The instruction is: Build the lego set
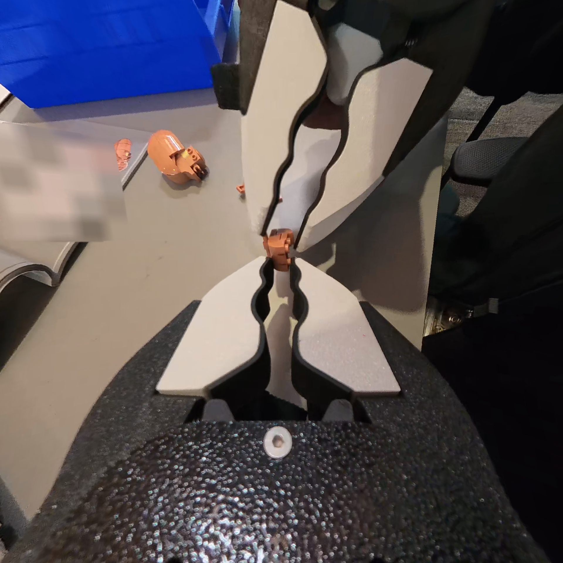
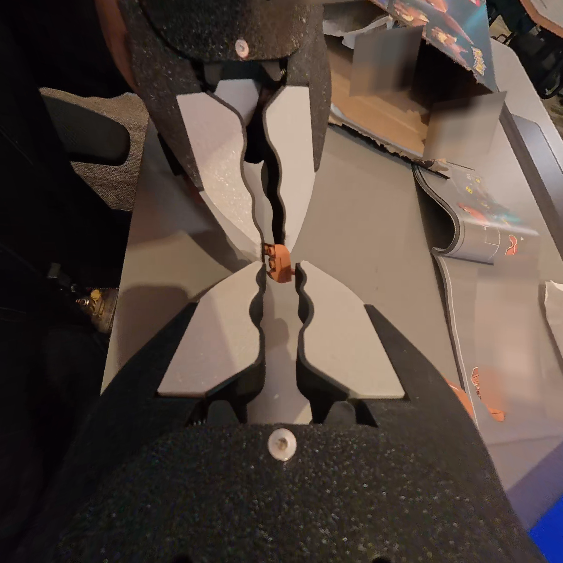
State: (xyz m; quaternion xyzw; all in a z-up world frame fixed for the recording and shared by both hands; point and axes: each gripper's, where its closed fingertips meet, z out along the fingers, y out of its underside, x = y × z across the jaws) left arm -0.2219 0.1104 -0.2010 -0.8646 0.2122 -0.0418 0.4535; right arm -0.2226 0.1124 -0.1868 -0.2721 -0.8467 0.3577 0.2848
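- Nearest the lens, the left gripper [image 1: 278,264] is pinching the lower end of a small orange-brown lego piece [image 1: 278,251], tips nearly together on it.
- Opposite, the right gripper [image 2: 279,269] is meeting it tip to tip; in its own view the left-hand tip is touching the piece [image 2: 277,264] while the other is sitting just beside it, so whether it is truly clamping, I cannot tell.
- Piece is hanging in the air between both sets of tips, above the grey table [image 1: 122,304].
- Handling, by my judgement: tiny, light, rigid plastic, smooth enough to twist or pop out of a pinch. Best taken across flat side faces, leaving the studs free for mating.
- Looks: a stubby brick cluster, studs showing on one face, a rounded edge on another.
- Farther out, a larger rounded brown lego assembly [image 1: 176,157] is lying on the table, with a tiny loose brown part [image 1: 240,189] close by.
- Beyond, an instruction booklet [image 2: 475,219], a torn cardboard box [image 2: 380,112] and a blue bin [image 1: 106,48].
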